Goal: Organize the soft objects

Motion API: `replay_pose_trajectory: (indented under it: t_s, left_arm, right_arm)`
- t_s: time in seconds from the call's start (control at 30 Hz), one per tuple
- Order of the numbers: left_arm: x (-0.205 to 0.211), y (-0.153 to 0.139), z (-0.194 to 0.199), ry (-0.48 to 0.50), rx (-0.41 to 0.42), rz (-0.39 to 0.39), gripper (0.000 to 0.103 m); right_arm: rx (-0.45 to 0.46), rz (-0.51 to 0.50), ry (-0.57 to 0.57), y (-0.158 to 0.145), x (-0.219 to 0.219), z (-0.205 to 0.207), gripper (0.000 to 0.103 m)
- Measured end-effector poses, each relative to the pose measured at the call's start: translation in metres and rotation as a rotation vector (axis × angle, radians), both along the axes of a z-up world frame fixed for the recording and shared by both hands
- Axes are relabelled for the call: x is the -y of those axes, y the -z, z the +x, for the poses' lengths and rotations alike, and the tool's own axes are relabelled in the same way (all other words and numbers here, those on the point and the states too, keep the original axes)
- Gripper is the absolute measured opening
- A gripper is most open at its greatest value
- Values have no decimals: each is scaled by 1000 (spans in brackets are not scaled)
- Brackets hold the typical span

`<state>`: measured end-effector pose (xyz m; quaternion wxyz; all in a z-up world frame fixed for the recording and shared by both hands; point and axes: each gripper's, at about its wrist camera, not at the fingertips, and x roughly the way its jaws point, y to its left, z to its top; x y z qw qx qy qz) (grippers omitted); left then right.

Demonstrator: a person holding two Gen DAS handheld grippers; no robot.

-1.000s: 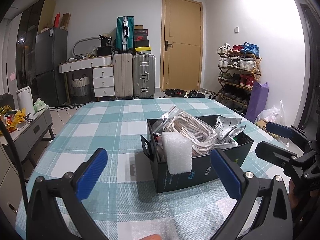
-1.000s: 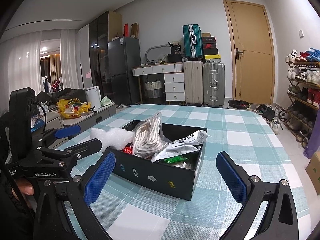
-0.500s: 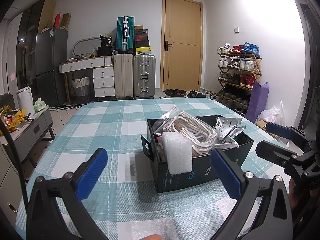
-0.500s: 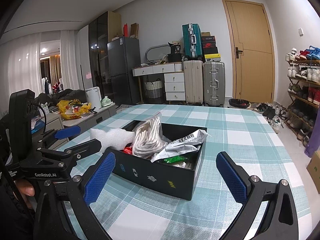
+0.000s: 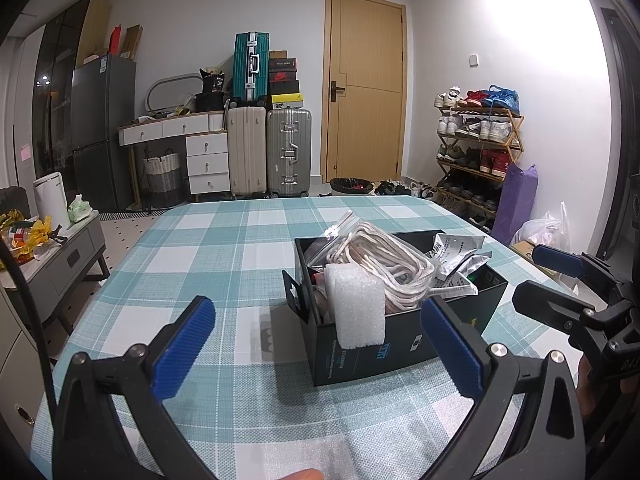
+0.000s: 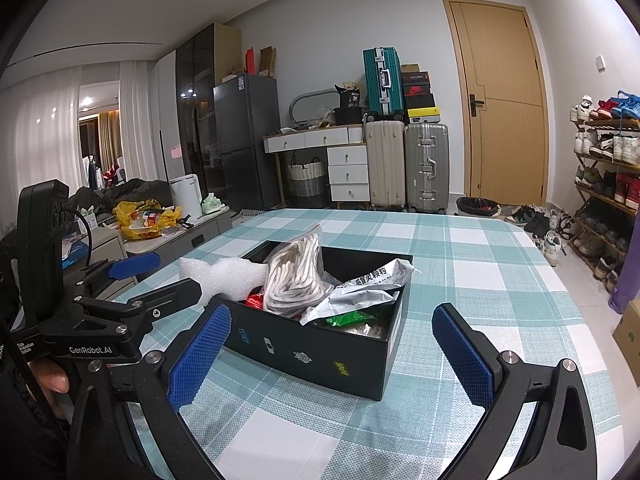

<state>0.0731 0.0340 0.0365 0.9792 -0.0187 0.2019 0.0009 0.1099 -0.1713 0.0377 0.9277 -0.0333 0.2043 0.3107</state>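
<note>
Both claws hung spread and empty, the left claw (image 5: 318, 344) and right claw (image 6: 332, 354) holding the same poses as a second before; nothing had shifted, so I judged the sorting paused between moves. Ahead at twelve o'clock sat the black box (image 5: 376, 354) on the checked surface (image 5: 208, 264), holding a foam block (image 5: 356, 310) leaning over its near wall, a bagged rope coil (image 5: 384, 264) and silver packets (image 6: 360, 288). At three o'clock of the left claw, the right claw crowded the box's side.
</note>
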Motion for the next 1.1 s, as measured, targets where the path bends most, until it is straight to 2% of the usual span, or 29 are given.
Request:
replay_pose_trajectory:
  t_s: [1.1]
  left_arm:
    - [-1,0,1,-5,-2,2,103]
  right_arm:
    - [-1,2,-1,0,1,1,102]
